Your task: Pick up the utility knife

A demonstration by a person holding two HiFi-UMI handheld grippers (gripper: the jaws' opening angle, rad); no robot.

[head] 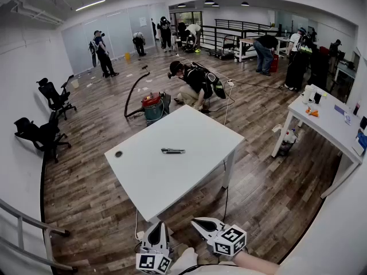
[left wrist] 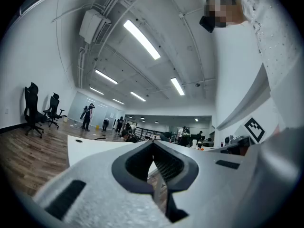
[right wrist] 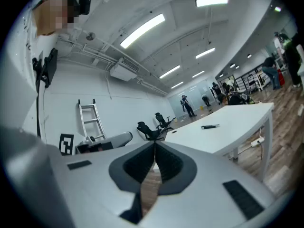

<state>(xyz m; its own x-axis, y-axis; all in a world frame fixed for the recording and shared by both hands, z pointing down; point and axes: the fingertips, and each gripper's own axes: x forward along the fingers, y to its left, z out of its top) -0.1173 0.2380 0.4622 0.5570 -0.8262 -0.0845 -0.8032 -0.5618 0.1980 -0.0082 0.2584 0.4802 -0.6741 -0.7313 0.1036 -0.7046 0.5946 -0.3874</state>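
Fingers (right wrist: 172, 166) pressed together and empty on left gripper (head: 161, 225) and right gripper (head: 195, 222), well short of the slim black utility knife (head: 172, 150) lying untouched on the white rectangular table (head: 172, 179).

Tables: two, the centre table (head: 143, 179) and the side table (head: 328, 126).
Utility knife (head: 172, 150): one, near the centre table's middle.
Office chairs: two, far chair (head: 55, 96) and near chair (head: 39, 135).
Grippers: two, left gripper (head: 160, 226) and right gripper (head: 195, 222).
People: several at the back, too small to count.

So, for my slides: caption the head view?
Dark slim utility knife on white square table; left gripper and right gripper, both shut, hover short of it.
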